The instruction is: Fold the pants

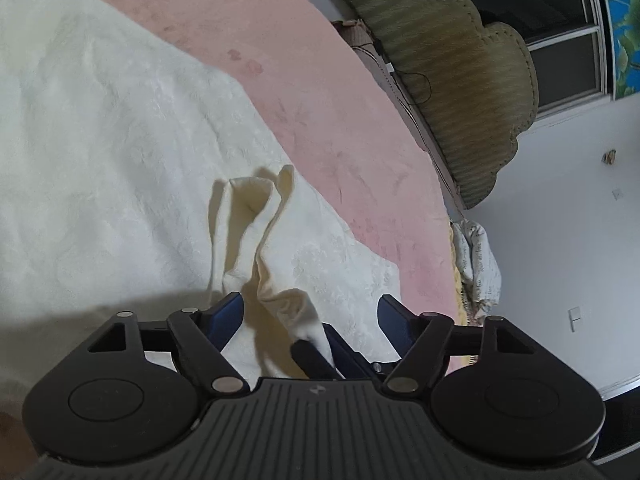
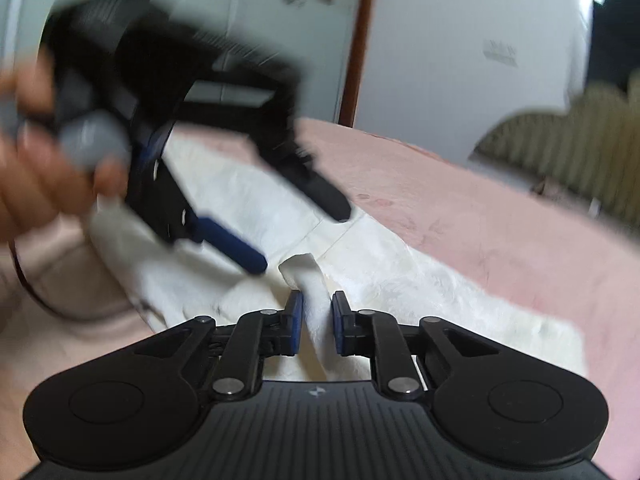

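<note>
White pants (image 1: 120, 140) lie spread on a pink bed sheet (image 1: 320, 92). One edge is pulled up into a crumpled ridge (image 1: 256, 216). My left gripper (image 1: 312, 308) stands open, its blue pads wide apart on either side of that ridge and not pressing it. The right gripper (image 1: 316, 336) reaches in from below and pinches the tip of the ridge. In the right wrist view my right gripper (image 2: 317, 312) is shut on a narrow fold of the pants (image 2: 316, 300). The left gripper (image 2: 302, 240) is blurred there, open above the cloth, and held by a hand (image 2: 32, 176).
An olive padded headboard (image 1: 460, 80) stands past the far side of the bed, with a dark window (image 1: 560, 44) behind it. A printed cloth bundle (image 1: 480, 264) hangs at the bed's right edge. A brown door frame (image 2: 360, 40) and pale walls are at the back.
</note>
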Motion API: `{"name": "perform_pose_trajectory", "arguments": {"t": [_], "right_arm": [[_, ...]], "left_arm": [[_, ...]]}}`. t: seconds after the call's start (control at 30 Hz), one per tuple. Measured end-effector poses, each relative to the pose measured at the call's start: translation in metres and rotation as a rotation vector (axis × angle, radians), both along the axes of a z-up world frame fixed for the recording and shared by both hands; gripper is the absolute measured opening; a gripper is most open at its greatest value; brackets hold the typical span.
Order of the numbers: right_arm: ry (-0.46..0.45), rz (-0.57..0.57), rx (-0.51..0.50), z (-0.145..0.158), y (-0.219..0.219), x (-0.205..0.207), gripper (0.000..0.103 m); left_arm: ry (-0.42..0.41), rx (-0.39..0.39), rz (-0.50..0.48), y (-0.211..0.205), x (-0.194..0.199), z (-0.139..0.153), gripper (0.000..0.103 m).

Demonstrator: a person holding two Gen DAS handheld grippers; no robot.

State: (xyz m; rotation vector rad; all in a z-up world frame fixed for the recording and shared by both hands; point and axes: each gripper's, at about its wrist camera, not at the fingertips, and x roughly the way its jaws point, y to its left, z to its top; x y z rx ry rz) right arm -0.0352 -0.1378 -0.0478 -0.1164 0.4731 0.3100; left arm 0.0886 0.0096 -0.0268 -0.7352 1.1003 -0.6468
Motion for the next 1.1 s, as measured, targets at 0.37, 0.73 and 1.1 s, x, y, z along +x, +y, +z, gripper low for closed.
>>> {"name": "perform_pose_trajectory", "arguments": {"t": [0.37, 0.73, 1.1], "right_arm": [[0.026, -0.014, 0.226, 0.012, -0.044, -0.011, 0.016], [0.102, -0.062, 0.025, -0.004, -0.001, 0.009, 0.015], [0.105, 0.011, 0.021, -0.01, 0.019, 0.002, 0.015]], "left_arm": [[0.116, -0.066, 0.015, -0.018, 0.02, -0.029, 0.043], [-0.116, 0.014, -0.014, 0.001, -0.02, 0.0, 0.0], [-0.108, 0.119, -0.004, 0.025, -0.044, -0.013, 0.0]]}}
